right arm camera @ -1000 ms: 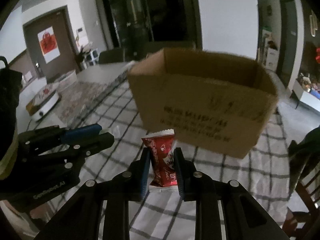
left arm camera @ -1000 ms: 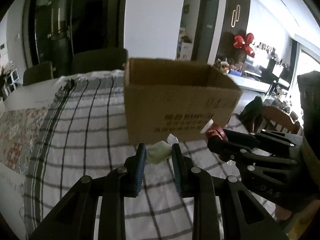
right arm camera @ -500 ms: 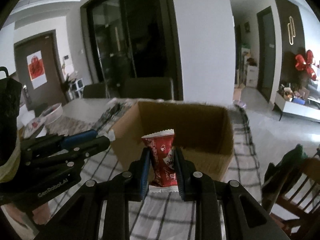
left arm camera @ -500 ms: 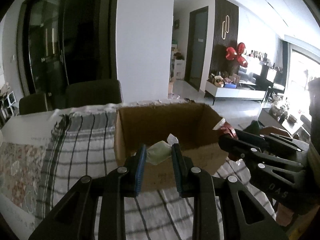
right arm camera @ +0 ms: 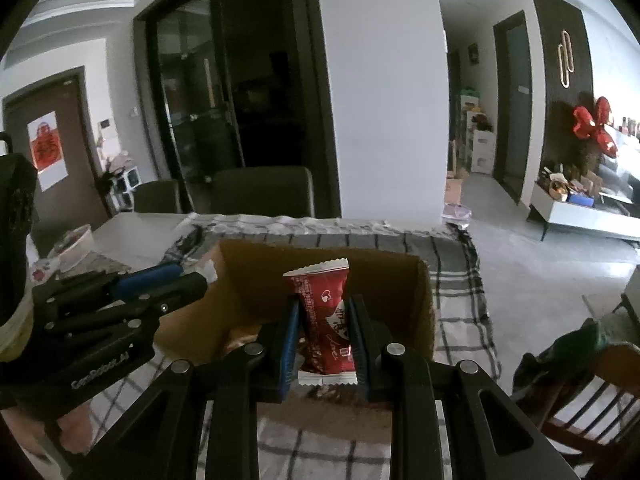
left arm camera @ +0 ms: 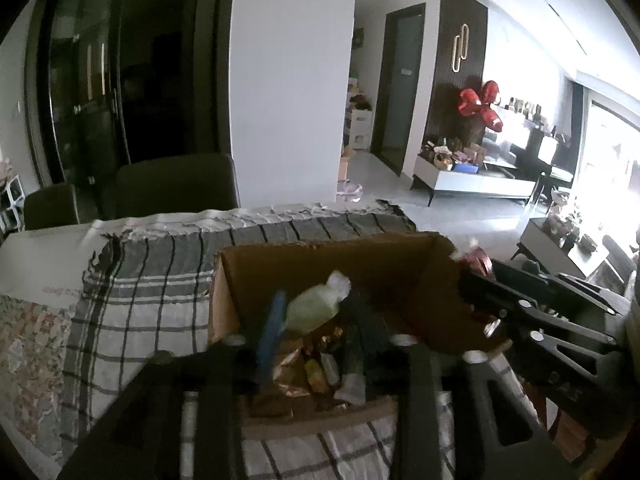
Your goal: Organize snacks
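While right view hides them, left shows wrapped snacks [left arm camera: 316, 368] in box [left arm camera: 320, 256].

Dim, fisheye-bent room; glare floods from the window [left arm camera: 608, 168], and the left view is motion-blurred.

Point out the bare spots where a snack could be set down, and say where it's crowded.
Bare checked tablecloth lies left of the brown cardboard box, and more between the box's far wall and the table's far edge. The box floor is crowded with wrapped snacks. Above it hang the left gripper with a pale green candy and the right gripper clamping a red packet.
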Demonstrator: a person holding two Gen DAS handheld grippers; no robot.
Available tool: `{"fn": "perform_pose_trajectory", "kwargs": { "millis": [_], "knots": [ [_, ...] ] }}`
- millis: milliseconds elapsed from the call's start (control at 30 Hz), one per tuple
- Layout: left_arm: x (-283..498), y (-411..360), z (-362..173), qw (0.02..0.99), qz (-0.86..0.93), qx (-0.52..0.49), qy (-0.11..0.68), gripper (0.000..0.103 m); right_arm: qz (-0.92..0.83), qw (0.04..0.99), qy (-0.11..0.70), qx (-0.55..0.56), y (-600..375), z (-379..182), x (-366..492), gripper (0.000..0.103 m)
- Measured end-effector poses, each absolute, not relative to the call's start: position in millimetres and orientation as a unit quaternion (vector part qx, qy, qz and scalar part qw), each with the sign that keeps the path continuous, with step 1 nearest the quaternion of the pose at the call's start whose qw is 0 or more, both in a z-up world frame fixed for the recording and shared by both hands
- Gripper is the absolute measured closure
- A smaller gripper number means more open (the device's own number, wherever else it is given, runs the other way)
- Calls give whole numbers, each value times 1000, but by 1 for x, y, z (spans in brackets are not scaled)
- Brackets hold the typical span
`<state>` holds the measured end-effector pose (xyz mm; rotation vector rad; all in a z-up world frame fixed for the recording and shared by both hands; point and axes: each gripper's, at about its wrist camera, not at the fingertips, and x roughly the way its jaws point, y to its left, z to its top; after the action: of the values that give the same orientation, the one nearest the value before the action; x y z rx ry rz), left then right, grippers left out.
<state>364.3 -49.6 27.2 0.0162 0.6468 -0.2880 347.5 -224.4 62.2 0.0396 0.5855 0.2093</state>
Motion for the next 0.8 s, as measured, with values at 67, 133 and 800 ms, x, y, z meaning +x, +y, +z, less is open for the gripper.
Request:
{"fn": "perform_pose_trajectory", "kwargs": {
  "millis": [67,133,800],
  "knots": [
    [367,-50,24,938,-133,11,320,50,91,952,292,18,-227,60,352,65],
    [364,-50,22,939,-124,16,320,44,81,953,292,12,-227,59,352,60],
    [226,-26,61,967,-76,38,240,16,21,974,227,2,-227,98,225,31]
  ]
}}
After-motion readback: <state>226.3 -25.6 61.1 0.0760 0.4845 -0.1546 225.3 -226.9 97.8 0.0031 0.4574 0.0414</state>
